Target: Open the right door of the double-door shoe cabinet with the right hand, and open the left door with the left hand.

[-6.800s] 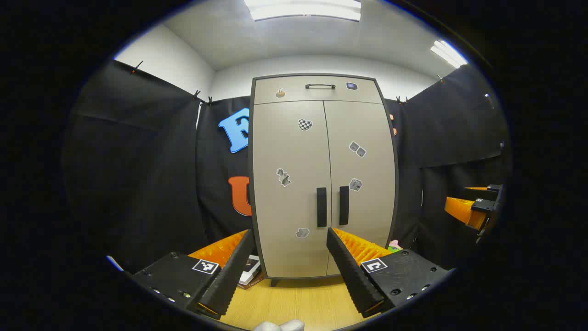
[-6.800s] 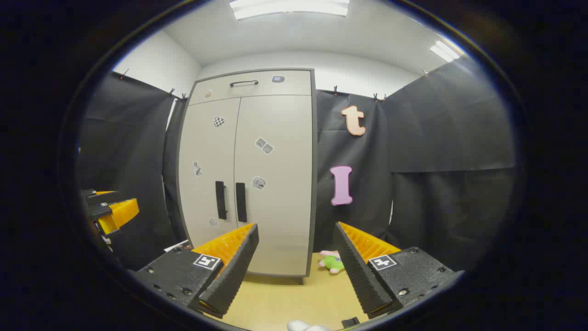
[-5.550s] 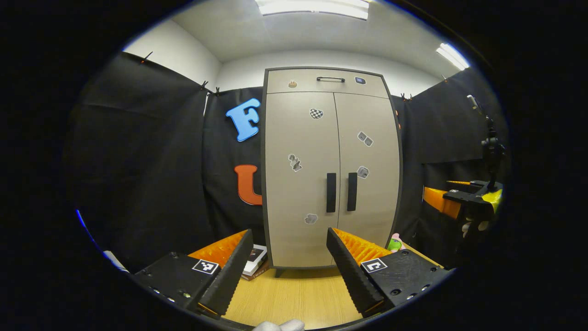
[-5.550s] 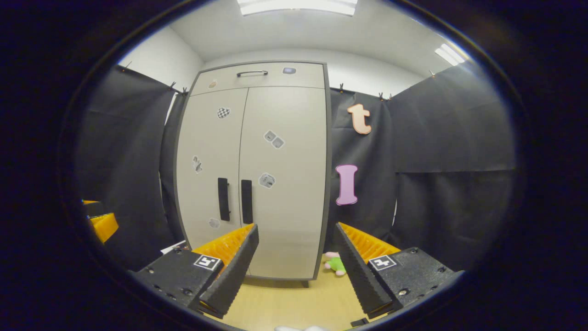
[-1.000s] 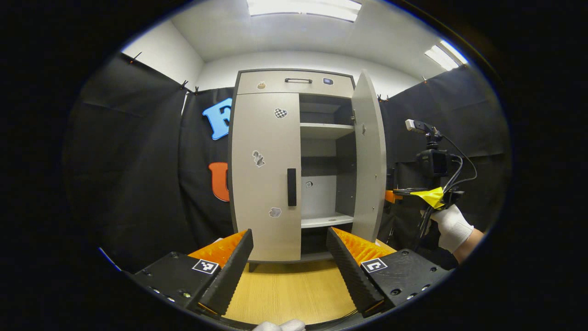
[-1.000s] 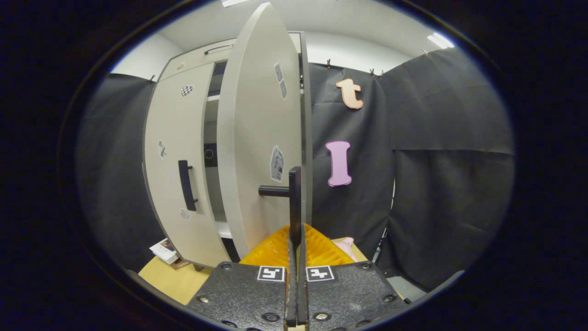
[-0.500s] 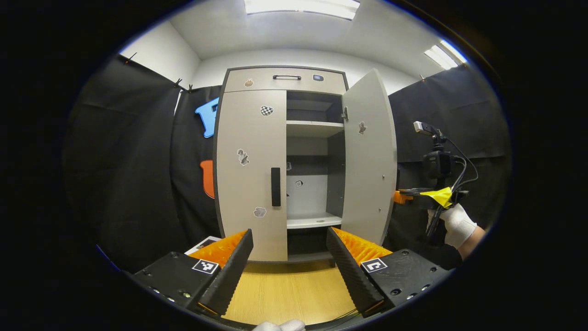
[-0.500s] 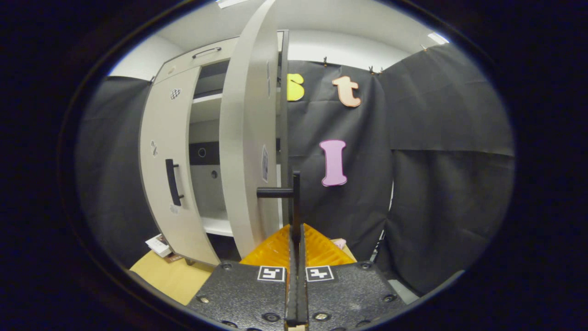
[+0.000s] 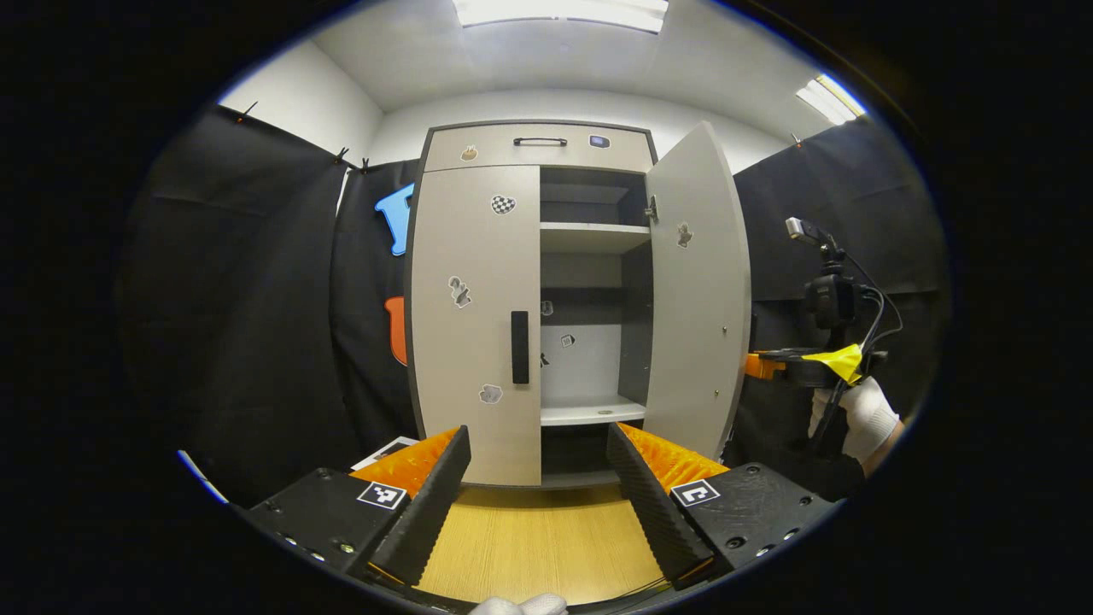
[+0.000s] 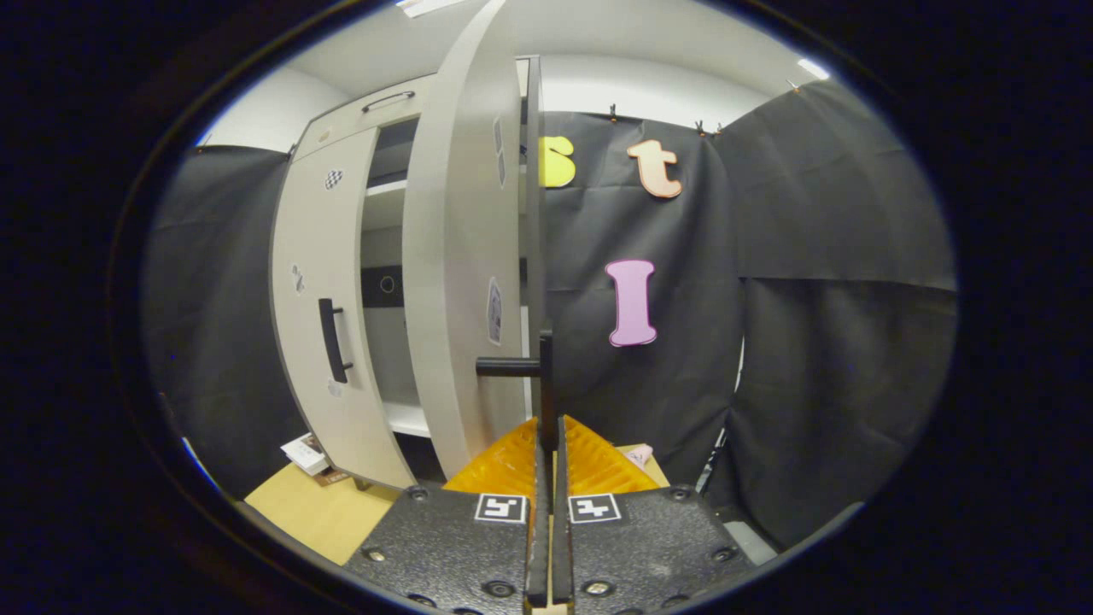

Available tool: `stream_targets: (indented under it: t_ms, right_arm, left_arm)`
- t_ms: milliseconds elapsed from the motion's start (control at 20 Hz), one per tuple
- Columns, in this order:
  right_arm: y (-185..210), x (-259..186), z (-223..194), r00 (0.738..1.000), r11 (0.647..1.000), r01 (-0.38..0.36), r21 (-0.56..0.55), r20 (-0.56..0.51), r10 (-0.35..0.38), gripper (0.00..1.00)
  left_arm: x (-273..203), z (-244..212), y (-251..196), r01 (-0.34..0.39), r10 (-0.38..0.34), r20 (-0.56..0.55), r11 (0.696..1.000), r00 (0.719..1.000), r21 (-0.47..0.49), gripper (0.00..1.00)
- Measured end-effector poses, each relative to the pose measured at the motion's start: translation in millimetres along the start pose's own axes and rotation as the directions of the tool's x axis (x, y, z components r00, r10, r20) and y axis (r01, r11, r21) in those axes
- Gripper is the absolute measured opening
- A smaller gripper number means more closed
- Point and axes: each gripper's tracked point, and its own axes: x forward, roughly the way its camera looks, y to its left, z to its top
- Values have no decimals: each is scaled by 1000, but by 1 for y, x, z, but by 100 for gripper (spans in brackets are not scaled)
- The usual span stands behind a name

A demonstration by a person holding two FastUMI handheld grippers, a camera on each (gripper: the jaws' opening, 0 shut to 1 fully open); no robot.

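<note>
The grey double-door shoe cabinet [image 9: 444,256] stands ahead. Its left door [image 9: 474,316] is closed, with a black vertical handle [image 9: 519,347]. The right door [image 9: 700,290] is swung wide, baring shelves [image 9: 589,412]. My left gripper [image 9: 538,431] is open, well short of the cabinet, its fingers framing the left door's lower edge. In the right gripper view the right door [image 10: 461,256] is almost edge-on, and my right gripper [image 10: 546,427] is shut on its black handle [image 10: 545,376]. From the left gripper view, that gripper [image 9: 768,366] sits behind the door, held by a gloved hand [image 9: 862,418].
Wooden floor [image 9: 538,547] lies in front of the cabinet. A booklet [image 9: 380,451] lies at the cabinet's left foot. A camera on a stand [image 9: 828,290] is to the right. A drawer with a handle [image 9: 540,142] tops the cabinet. A pink toy [image 10: 639,454] lies by the wall.
Both doors were closed and both grippers open at first. The right gripper has closed on the right handle, and over the last second it swung that door wider. The left gripper stays open.
</note>
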Motion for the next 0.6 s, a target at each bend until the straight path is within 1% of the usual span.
stream_targets:
  t_ms: [100,150,200,250,350,400,450,500,600]
  right_arm:
    - [-2,-10,7,999,999,29,-22,16,-29,9]
    - [-3,-16,12,999,999,41,-26,32,-40,17]
    - [-8,-24,16,997,998,58,-30,43,-57,19]
    - [-11,-32,20,996,997,76,-28,52,-74,26]
    - [-8,-47,26,994,996,92,-18,56,-91,46]
    - [-3,-55,27,994,996,88,-12,63,-88,65]
    - [1,-63,29,993,996,91,-8,72,-90,70]
    - [6,-71,30,992,996,92,-6,83,-91,82]
    - [24,-86,31,992,997,82,-6,98,-81,95]
  left_arm:
    - [1,0,8,-9,9,-2,1000,1000,3,97]
    - [1,0,13,-14,14,-2,1000,1000,5,97]
    - [2,1,19,-17,17,1,1000,1000,7,97]
    - [3,1,24,-20,19,2,1000,1000,9,97]
    - [5,1,36,-24,24,5,1000,1000,14,97]
    - [6,1,43,-27,26,4,999,1000,19,97]
    - [8,0,49,-27,27,2,999,1000,22,97]
    - [10,0,54,-27,27,1,999,1000,24,97]
    - [13,-2,65,-26,26,-1,999,1000,28,96]
